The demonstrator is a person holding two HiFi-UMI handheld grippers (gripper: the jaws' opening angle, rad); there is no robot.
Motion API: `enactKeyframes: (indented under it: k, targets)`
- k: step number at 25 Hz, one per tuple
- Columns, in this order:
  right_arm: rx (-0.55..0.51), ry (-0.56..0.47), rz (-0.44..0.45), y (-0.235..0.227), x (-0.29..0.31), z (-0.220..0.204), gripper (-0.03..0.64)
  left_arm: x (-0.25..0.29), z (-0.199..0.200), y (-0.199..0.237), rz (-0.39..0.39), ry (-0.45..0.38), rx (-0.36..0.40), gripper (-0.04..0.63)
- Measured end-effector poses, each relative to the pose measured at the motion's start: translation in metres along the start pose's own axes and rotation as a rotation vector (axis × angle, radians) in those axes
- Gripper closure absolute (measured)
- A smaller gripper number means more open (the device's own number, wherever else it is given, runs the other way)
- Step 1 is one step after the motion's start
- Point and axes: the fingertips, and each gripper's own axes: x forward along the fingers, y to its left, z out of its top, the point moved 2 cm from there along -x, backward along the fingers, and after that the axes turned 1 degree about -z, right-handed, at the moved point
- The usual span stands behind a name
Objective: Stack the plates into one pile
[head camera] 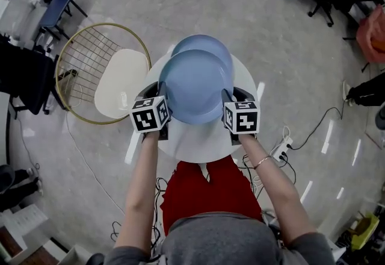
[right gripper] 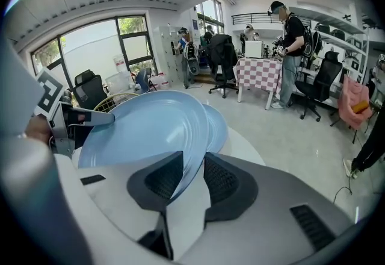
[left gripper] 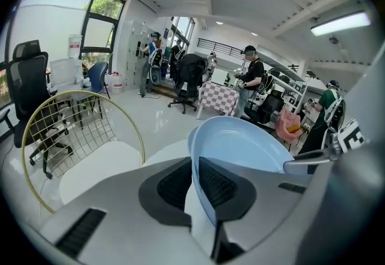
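Observation:
A light blue plate point(head camera: 195, 86) hangs above the round white table point(head camera: 246, 74), held by its two side rims. My left gripper point(head camera: 163, 103) is shut on its left rim, and in the left gripper view the rim runs between the ribbed pads of my left gripper point(left gripper: 196, 180). On the opposite rim my right gripper point(head camera: 227, 103) is shut too, with the plate's edge point(right gripper: 144, 131) pinched by my right gripper point(right gripper: 191, 174). A second blue plate point(head camera: 203, 46) lies on the table just beyond, partly covered by the held one, and the same second plate point(right gripper: 218, 126) shows in the right gripper view.
A gold wire chair point(head camera: 81, 59) with a white seat cushion point(head camera: 120, 83) stands close to the table's left side. Cables and a power strip point(head camera: 281, 148) lie on the floor at the right. Office chairs, a checkered table point(right gripper: 258, 74) and standing people are farther off.

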Motion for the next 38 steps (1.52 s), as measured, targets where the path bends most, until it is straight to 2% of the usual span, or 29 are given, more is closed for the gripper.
enactKeyframes:
  k: [6, 15, 25, 38]
  targets:
    - [0.008, 0.003, -0.008, -0.032, 0.012, 0.015, 0.495, 0.03, 0.015, -0.019, 0.001, 0.008, 0.0, 0.548]
    - [-0.036, 0.032, 0.01, -0.054, 0.049, 0.039, 0.495, 0.072, 0.03, -0.016, 0.037, 0.029, -0.019, 0.548]
    - [-0.078, 0.077, 0.037, -0.059, 0.085, 0.04, 0.495, 0.097, 0.032, -0.005, 0.085, 0.046, -0.035, 0.549]
    - [-0.149, 0.101, 0.022, -0.066, 0.11, 0.04, 0.495, 0.114, 0.022, 0.0, 0.13, 0.072, -0.003, 0.549]
